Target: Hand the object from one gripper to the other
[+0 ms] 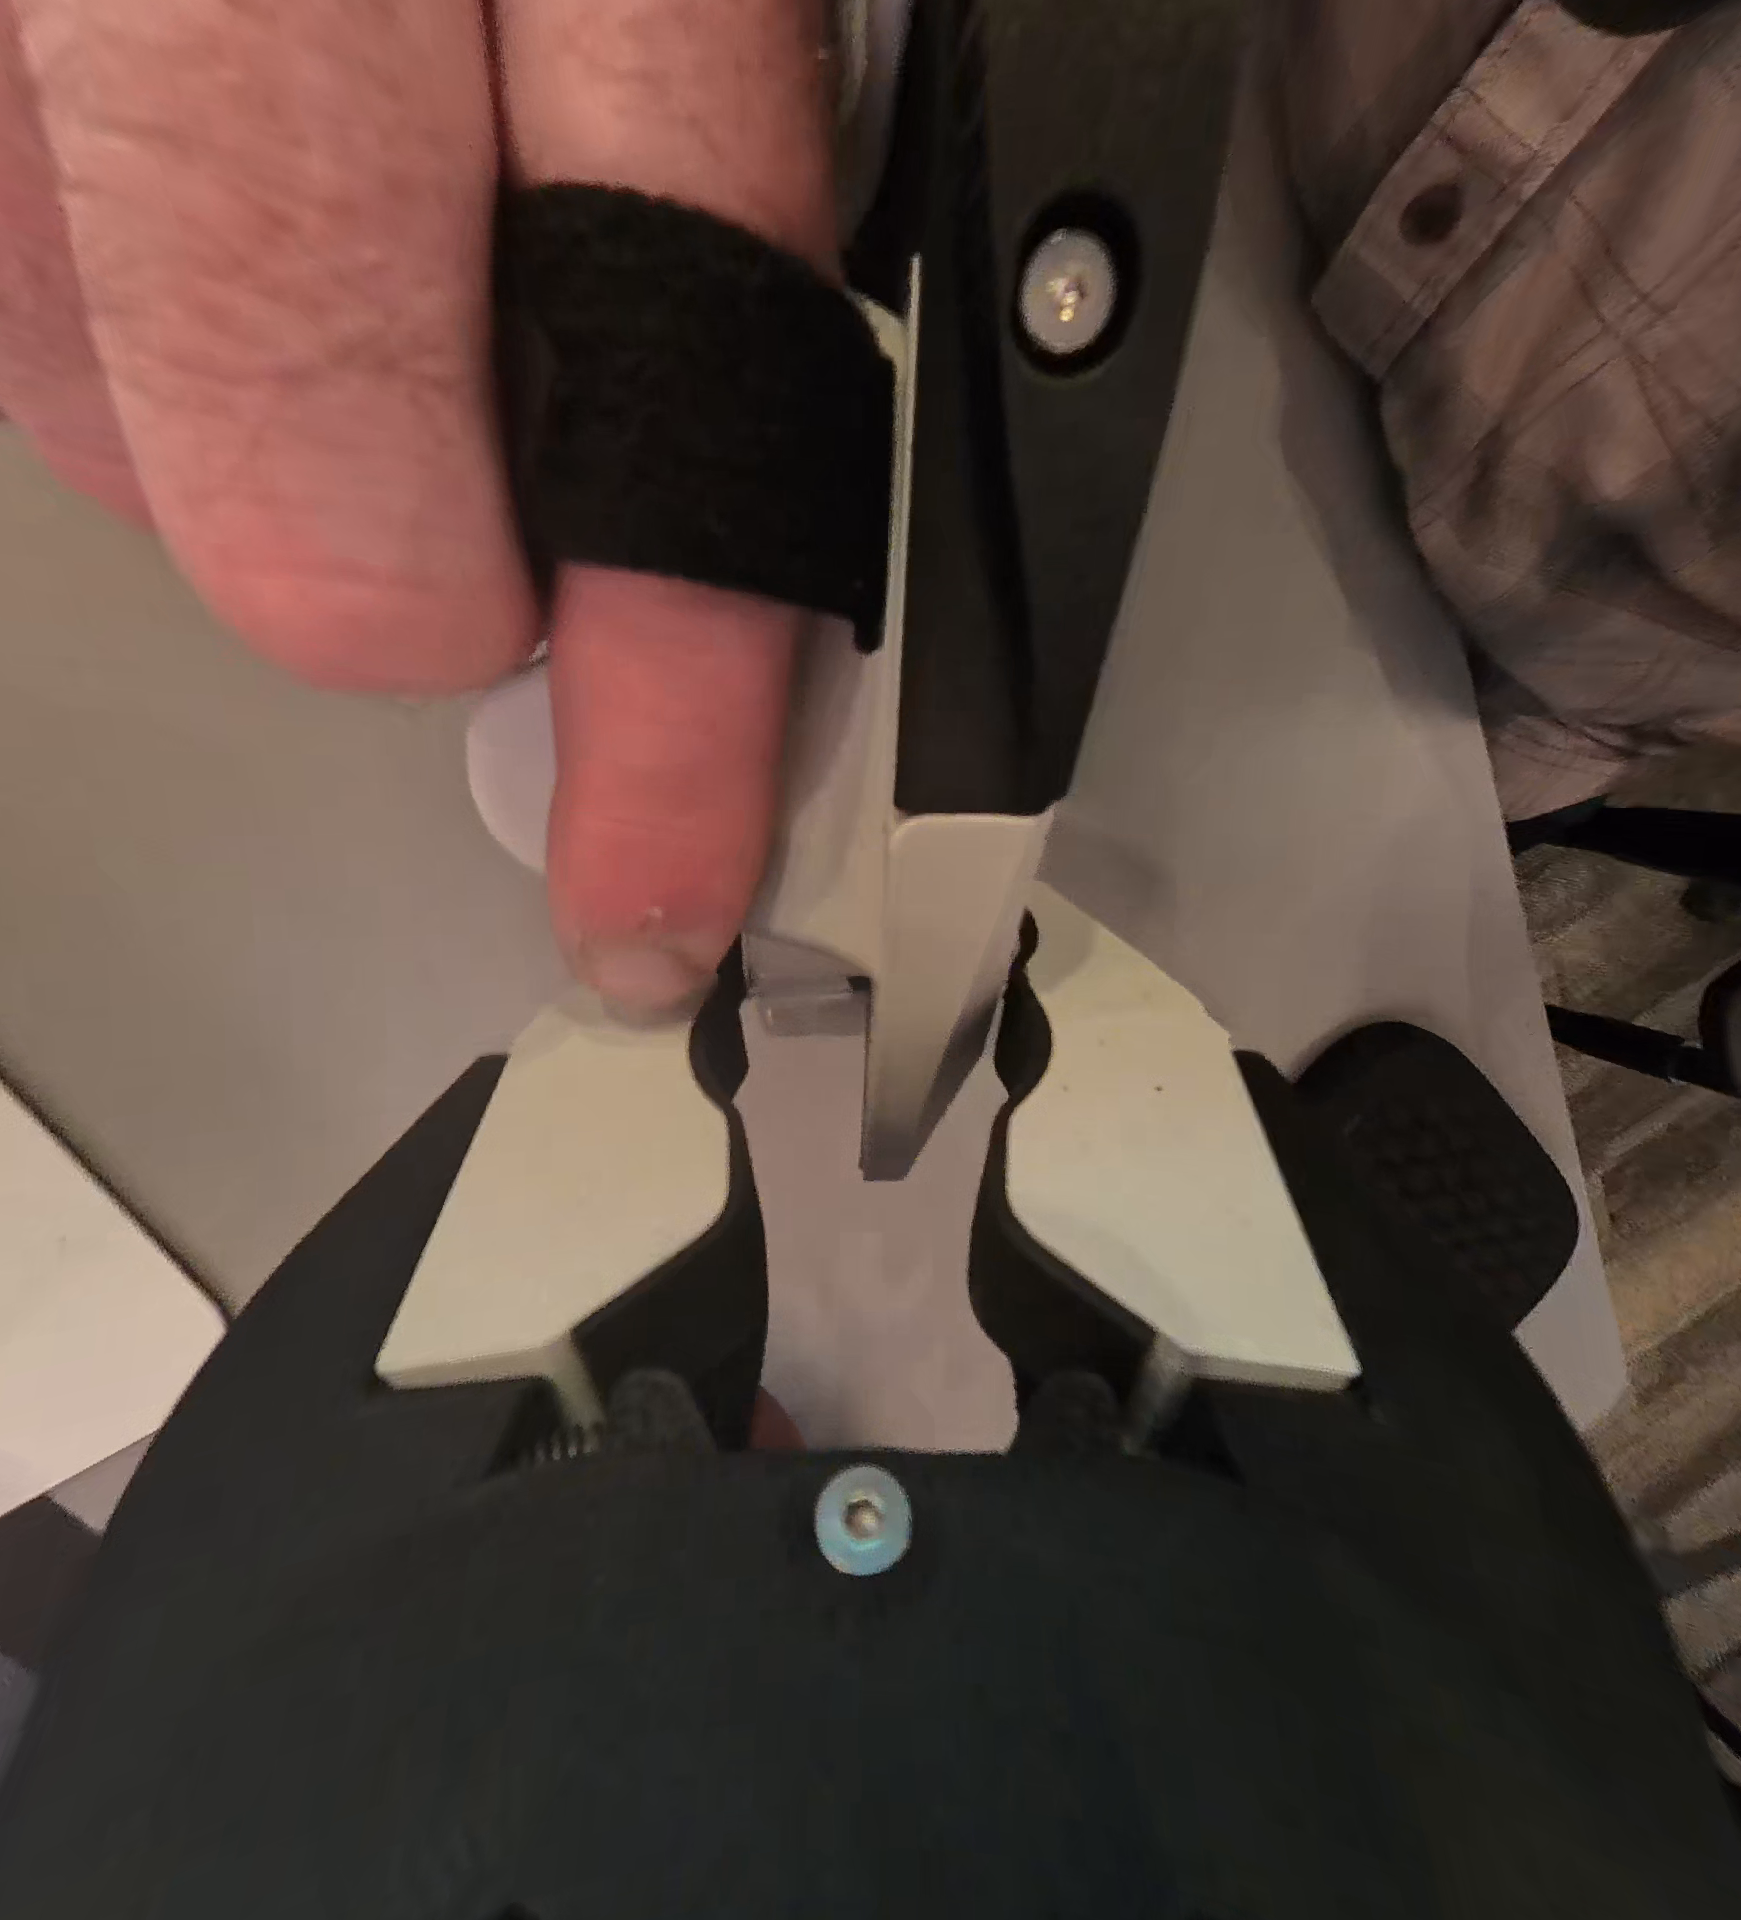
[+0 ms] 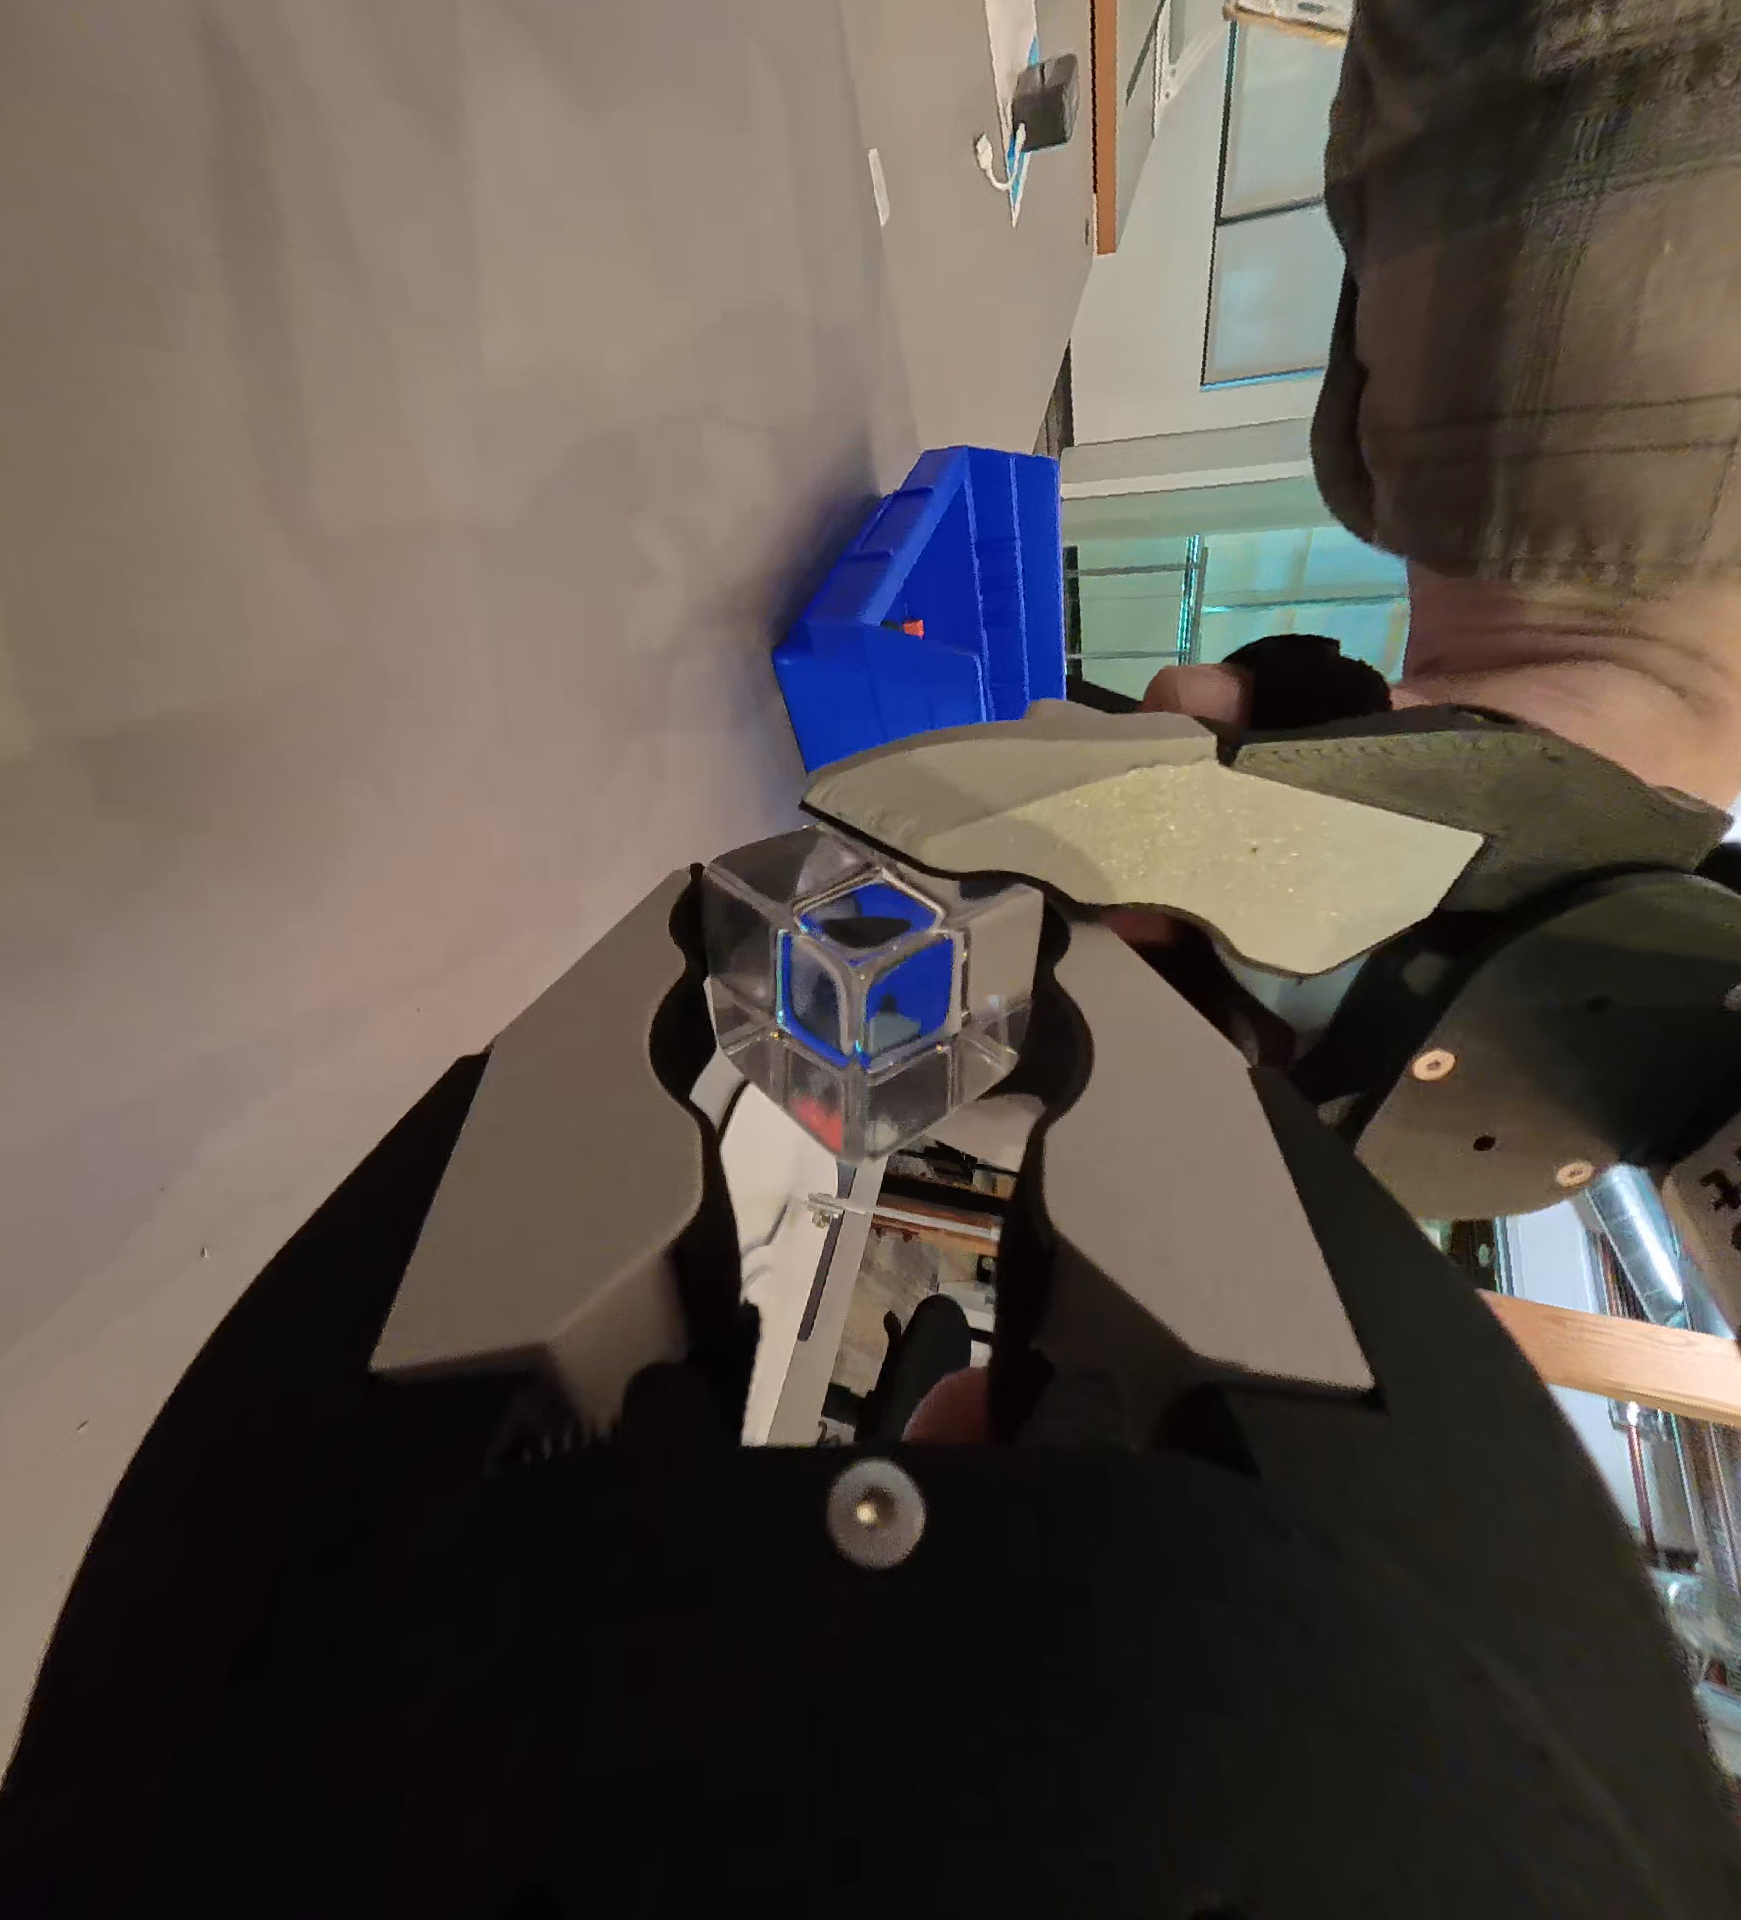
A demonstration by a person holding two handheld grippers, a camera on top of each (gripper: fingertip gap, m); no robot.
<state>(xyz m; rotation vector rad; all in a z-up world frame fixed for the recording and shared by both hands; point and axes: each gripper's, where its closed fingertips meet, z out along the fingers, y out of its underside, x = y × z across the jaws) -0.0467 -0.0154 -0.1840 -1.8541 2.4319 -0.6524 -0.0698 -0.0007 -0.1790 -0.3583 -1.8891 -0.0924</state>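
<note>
Clear acrylic cube [image 2: 871, 997] with a blue inner cube sits between the tips of the right gripper [image 2: 871, 1003], both fingers against its sides, so the right gripper is pinching it, held in the air above the grey table [image 2: 274, 520]. Left gripper [image 2: 959, 831] comes in from the right in the right wrist view; one pale finger [image 2: 1105, 831] lies over the cube's top corner, touching or just off it, can't tell which. In the left wrist view the left gripper [image 1: 871, 997] has its fingers spread, with the right gripper's finger edge-on between them and only a sliver of the cube [image 1: 804, 1003] visible at the left fingertip. So the left is not gripping the cube. A hand [image 1: 378, 364] with a black strap [image 1: 700, 405] round one finger sits on the right gripper. Blue bin [image 2: 928, 623] stands on the table beyond the cube. A plaid sleeve [image 2: 1572, 291] fills the upper right.
</note>
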